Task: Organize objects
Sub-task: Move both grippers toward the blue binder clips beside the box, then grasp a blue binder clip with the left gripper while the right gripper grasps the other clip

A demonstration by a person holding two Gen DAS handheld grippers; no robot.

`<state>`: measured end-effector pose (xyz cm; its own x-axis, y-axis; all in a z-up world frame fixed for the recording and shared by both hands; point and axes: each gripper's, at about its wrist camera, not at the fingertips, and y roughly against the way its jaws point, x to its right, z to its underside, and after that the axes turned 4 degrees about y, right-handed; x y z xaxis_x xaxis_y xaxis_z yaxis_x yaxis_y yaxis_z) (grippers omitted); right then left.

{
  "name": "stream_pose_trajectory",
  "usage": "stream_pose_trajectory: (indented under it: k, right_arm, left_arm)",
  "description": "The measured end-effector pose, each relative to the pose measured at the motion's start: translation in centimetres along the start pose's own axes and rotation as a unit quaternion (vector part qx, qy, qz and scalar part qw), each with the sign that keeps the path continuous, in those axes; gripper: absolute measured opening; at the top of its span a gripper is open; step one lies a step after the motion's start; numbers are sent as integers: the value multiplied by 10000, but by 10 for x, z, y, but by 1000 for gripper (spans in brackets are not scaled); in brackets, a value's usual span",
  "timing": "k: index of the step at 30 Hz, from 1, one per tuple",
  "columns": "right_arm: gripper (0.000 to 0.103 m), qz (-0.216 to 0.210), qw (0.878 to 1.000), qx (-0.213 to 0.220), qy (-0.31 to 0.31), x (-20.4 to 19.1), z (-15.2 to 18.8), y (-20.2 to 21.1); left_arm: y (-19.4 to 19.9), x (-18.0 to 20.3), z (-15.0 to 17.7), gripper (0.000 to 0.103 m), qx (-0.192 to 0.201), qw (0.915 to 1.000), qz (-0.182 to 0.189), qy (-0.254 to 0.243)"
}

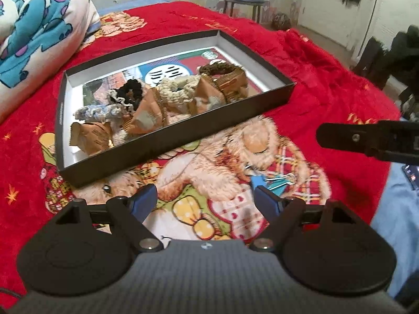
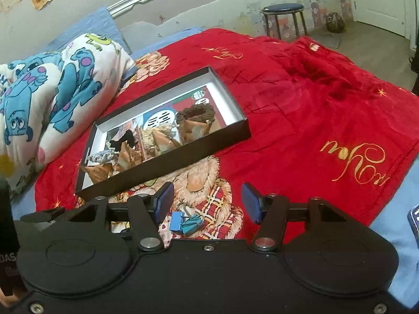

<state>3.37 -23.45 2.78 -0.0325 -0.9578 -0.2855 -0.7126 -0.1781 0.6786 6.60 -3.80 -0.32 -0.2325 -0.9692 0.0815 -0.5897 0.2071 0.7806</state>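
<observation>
Blue binder clips [image 2: 186, 222] lie tangled on red blanket [image 2: 301, 120]; both grippers gape, holding nothing.

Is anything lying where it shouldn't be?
Yes. Two blue binder clips lie loose on the red blanket, outside the box that holds the scrunchies and other things.

The left gripper [image 1: 205, 196] has a grey ribbed body with two round black discs on either side, black linkage arms fixed by silver bolts, and blue pads on its fingers [image 1: 145, 196]; a thin dark cable leaves its lower left corner. The right gripper [image 2: 208, 200] is built the same way but with a smooth black body, small screws along its near edge, a silver stud at its centre, and blue pads [image 2: 166, 200].
</observation>
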Motion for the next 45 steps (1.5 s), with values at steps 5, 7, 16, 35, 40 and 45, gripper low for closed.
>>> stream_pose_trajectory:
  k: [5, 7, 16, 35, 40, 45]
  right_arm:
    - [55, 311, 9993, 139, -134, 6, 0, 7]
    - [55, 368, 9987, 193, -279, 14, -1, 9]
    - [56, 338, 9947, 63, -967, 49, -2, 3]
    - [54, 345, 9953, 52, -898, 47, 0, 4]
    - [53, 375, 9962, -9, -789, 43, 1, -1]
    - [52, 323, 9966, -65, -756, 43, 1, -4]
  left_arm:
    - [5, 9, 1, 88, 142, 9995, 276, 39]
    - [0, 13, 2, 88, 121, 9992, 359, 137]
    - [-23, 35, 1, 88, 148, 9968, 659, 420]
    - [-19, 27, 5, 62, 146, 9989, 191, 412]
    - [-10, 23, 11, 37, 211, 9993, 79, 308]
    - [-10, 21, 17, 58, 289, 9992, 35, 261]
